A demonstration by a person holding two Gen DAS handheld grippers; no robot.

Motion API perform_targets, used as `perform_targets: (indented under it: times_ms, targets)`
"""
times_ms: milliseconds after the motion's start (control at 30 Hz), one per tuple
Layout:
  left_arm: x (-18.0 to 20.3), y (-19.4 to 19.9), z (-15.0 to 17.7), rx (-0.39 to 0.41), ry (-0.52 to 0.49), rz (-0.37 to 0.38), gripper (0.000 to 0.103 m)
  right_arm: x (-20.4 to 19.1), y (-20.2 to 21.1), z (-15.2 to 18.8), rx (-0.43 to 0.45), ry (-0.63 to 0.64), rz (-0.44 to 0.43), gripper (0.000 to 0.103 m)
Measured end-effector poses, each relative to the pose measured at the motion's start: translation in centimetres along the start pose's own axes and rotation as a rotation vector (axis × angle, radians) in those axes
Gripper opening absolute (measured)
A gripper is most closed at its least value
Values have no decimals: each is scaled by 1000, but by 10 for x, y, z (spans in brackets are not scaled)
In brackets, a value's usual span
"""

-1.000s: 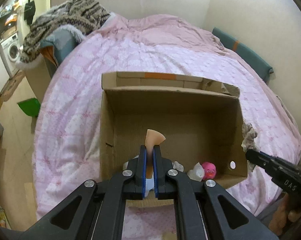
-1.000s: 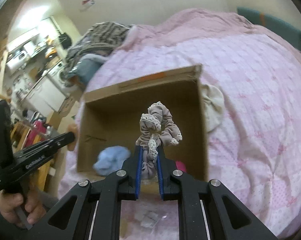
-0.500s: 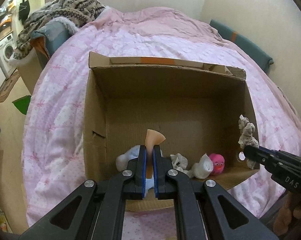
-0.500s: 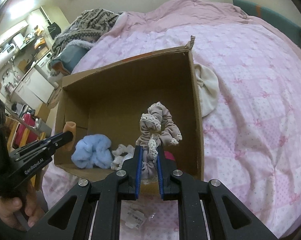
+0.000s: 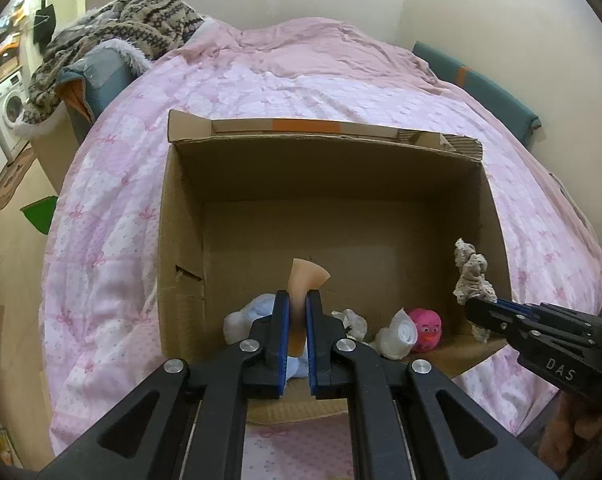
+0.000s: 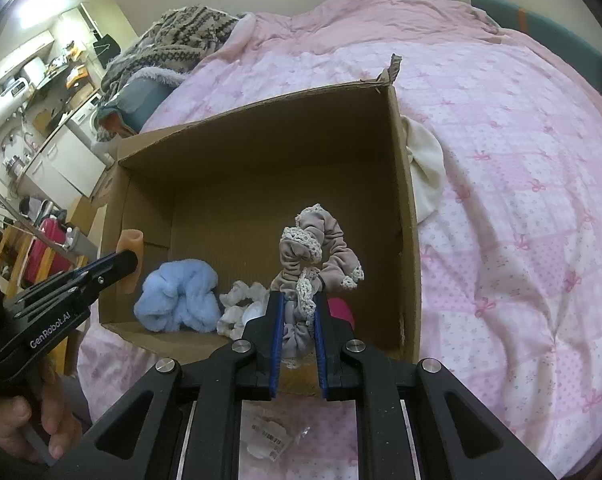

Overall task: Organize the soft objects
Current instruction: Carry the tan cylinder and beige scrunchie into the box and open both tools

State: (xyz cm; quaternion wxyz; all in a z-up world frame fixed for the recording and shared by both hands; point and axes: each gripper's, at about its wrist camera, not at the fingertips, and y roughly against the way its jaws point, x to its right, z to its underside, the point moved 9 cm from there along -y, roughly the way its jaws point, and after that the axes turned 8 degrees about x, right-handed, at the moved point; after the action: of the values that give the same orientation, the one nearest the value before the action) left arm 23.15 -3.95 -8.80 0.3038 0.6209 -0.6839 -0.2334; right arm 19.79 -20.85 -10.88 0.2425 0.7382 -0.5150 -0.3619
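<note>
Scrunchie [image 6: 321,256] in mauve with lace trim sat pinched between the blades of the right claw [image 6: 297,300], which was clamped tight on it, its loops standing up above the tips over the near right part of the cardboard box [image 6: 401,184]. Left claw [image 5: 297,312] was just as firmly closed, on a small peach-coloured soft piece [image 5: 303,280] that poked up past its tips, over the near left part of the same box. Below them, on the box floor along the near wall, lay a fluffy blue scrunchie [image 6: 177,300], a white scrunchie [image 6: 237,304] and a pink toy [image 5: 425,326]. The box itself rested on the pink bed quilt [image 6: 521,200], with a cream cloth [image 6: 425,168] just outside its right wall. Both loads looked to be at the drop-off stage; the next move called for letting each claw spread so the pieces fell inside, clear of the walls.
</note>
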Motion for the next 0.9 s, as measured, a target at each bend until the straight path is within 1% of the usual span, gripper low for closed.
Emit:
perform_targets:
  times_ms: [233, 300, 400, 533, 567, 600, 633, 667, 700, 733, 767, 800, 833, 867, 900]
  targets:
    - [4, -1, 3, -7, -12, 9, 12, -4, -2, 4, -14, 8, -14, 15]
    - [4, -1, 3, -7, -13, 12, 18, -5, -3, 5, -16, 10, -17, 15]
    - [7, -1, 4, -3, -31, 7, 19, -7, -4, 7, -25, 13, -25, 15]
    - [14, -2, 8, -13, -52, 21, 21, -13, -5, 7, -28, 23, -47, 16]
    - [15, -1, 8, -12, -59, 20, 26, -14, -5, 7, -28, 25, -51, 16]
    - [16, -1, 7, -10, -66, 17, 38, -15, -5, 7, -28, 26, -49, 17]
    - [16, 0, 7, -7, -71, 13, 47, -14, -5, 7, -28, 26, -47, 17]
    - [15, 2, 6, 1, -73, 3, 69, -13, -5, 7, -29, 23, -43, 20]
    - [14, 4, 4, 11, -69, -5, 79, -12, -5, 7, -28, 18, -40, 27]
    - [13, 6, 2, 27, -59, -10, 79, -11, -5, 6, -25, 10, -43, 31]
    - [12, 7, 0, 35, -50, -5, 79, -11, -3, 4, -18, -1, -54, 42]
    - [12, 8, 0, 34, -46, 0, 79, -12, -1, 2, -6, -9, -63, 66]
    - [11, 8, -1, 31, -43, -2, 79, -11, 2, -1, 14, -14, -62, 75]
    - [10, 7, -1, 30, -40, -8, 79, -11, 6, -3, 37, -15, -60, 78]
    - [8, 7, -1, 28, -37, -16, 79, -12, 8, -5, 48, -12, -62, 78]
